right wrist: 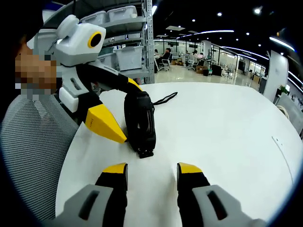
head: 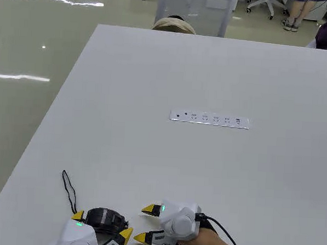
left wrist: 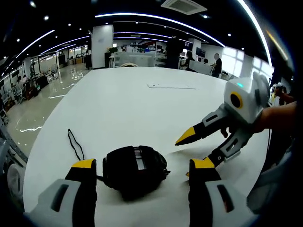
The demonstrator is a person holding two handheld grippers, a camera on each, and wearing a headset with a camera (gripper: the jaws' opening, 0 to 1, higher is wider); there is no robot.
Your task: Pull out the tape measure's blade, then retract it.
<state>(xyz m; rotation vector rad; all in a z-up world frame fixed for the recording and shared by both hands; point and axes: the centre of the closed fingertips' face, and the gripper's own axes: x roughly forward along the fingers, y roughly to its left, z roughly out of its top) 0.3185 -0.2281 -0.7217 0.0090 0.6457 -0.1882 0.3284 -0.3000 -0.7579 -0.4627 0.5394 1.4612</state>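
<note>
Most of the desk point(head: 153, 100) lies open, with a flat power strip point(head: 210, 119) well off at its middle. Near the edge the tape measure point(head: 104, 219) sits between the left gripper's point(head: 101, 224) spread fingers, its cord point(head: 68, 190) trailing left and the right gripper point(head: 144, 223) blocking its right side.

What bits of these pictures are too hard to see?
- Tape measure: black all over in the left gripper view, so the blade's end is too small and dark to find.
- Left gripper: its body is cut off by the head view's bottom edge.
- Power strip: markings too small in the head view.
- Cord: one stretch hides behind a jaw in the left gripper view.
</note>
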